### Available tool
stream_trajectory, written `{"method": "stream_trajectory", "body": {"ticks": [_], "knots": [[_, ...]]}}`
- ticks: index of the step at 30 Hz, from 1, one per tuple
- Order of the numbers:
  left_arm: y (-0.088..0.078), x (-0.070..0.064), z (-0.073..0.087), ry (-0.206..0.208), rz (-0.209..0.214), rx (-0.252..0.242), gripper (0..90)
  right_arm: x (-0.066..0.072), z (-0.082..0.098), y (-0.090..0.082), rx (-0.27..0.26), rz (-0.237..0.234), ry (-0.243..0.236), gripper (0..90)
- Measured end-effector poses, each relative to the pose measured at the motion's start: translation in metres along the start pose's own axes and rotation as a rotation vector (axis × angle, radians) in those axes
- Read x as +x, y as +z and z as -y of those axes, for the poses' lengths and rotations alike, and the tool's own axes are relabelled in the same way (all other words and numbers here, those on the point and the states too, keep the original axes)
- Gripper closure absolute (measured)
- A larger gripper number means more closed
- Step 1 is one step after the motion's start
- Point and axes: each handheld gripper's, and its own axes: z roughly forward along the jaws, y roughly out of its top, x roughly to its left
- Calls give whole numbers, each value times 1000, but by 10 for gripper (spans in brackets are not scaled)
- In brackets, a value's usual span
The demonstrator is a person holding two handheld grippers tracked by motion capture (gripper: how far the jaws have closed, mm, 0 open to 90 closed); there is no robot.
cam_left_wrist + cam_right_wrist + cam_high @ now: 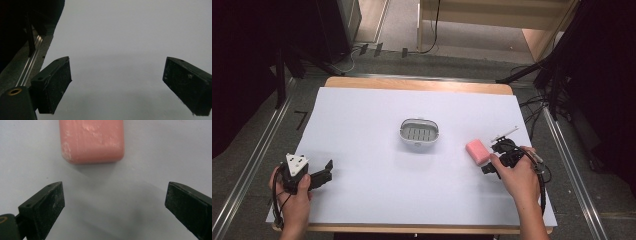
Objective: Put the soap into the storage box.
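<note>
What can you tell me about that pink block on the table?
The pink block looks like a bar of soap: rectangular, rounded corners, matte, with pale scuffs on top. It lies flat on the white table cover, right of the grey slotted dish. Nothing touches it; the right gripper sits just short of it, jaws wide open.

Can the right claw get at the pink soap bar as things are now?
Probably yes: the right claw is open, the pink soap bar lies just ahead of it, apart, with bare table between.
</note>
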Motion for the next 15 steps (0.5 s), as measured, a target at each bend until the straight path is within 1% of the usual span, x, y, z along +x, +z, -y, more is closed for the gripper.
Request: {"method": "stream_trajectory", "body": {"ticks": [6, 9, 10, 13, 15], "knots": [[0, 0, 0, 0, 1, 0, 90, 7, -13, 4, -3, -21, -20, 10], [0, 0, 0, 0, 0, 0, 90, 10, -19, 6, -2, -23, -16, 10], [0, 0, 0, 0, 1, 0, 89, 11, -21, 7, -5, -31, -23, 10], [0, 0, 0, 0, 1, 1, 90, 13, -25, 8, -6, -37, -24, 11], [0, 0, 0, -1, 1, 1, 90, 15, -31, 9, -7, -52, -25, 15]]}}
